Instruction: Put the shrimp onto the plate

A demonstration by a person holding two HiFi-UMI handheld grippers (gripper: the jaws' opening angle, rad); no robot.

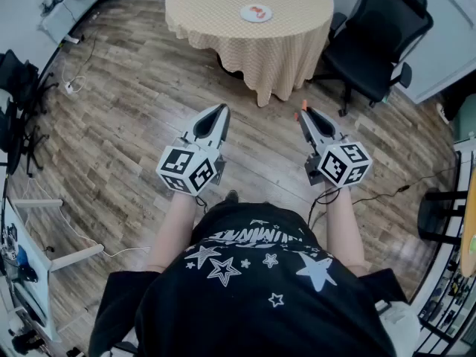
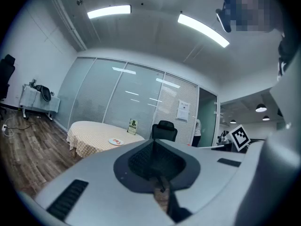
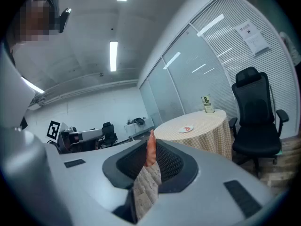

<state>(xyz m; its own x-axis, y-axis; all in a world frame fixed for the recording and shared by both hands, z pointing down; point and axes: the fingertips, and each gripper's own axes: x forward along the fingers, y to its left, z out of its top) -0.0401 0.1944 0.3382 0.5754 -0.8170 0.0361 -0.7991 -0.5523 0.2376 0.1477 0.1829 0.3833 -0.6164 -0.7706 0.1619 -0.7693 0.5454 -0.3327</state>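
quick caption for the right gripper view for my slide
Right gripper holds an orange shrimp in its shut jaws, facing the plate on the round table beside a black office chair.

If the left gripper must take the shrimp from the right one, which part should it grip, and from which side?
Probably the shrimp's free orange end, which sticks out past the right gripper's shut jaws. Come from ahead of those jaws; the rest is pinched inside.

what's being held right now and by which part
The right gripper pinches the shrimp by one end; the rest pokes past the jaws. The left gripper holds nothing.
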